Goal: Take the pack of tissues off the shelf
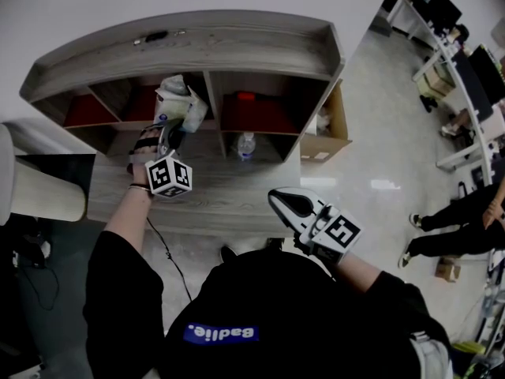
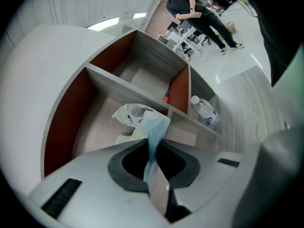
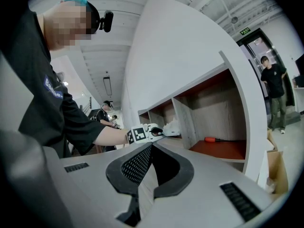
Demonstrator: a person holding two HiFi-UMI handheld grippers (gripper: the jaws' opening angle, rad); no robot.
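The pack of tissues [image 1: 177, 99], a crumpled white and pale-blue plastic wrap, is at the mouth of a middle compartment of the grey wooden shelf [image 1: 213, 50]. My left gripper [image 1: 175, 129] reaches into that compartment and is shut on the pack. In the left gripper view a blue flap of the pack of tissues [image 2: 137, 120] is pinched between the pads of the left gripper [image 2: 153, 145]. My right gripper [image 1: 278, 197] hangs shut and holds nothing, low in front of the shelf. The right gripper [image 3: 151, 145] looks along the shelf front toward the left gripper [image 3: 142, 133].
A water bottle [image 1: 246, 144] lies on the shelf's lower ledge, right of the pack. A red-handled screwdriver [image 3: 216, 139] lies in the compartment to the right. A cardboard box [image 1: 335, 125] stands at the shelf's right end. People [image 1: 450, 227] and desks are at the far right.
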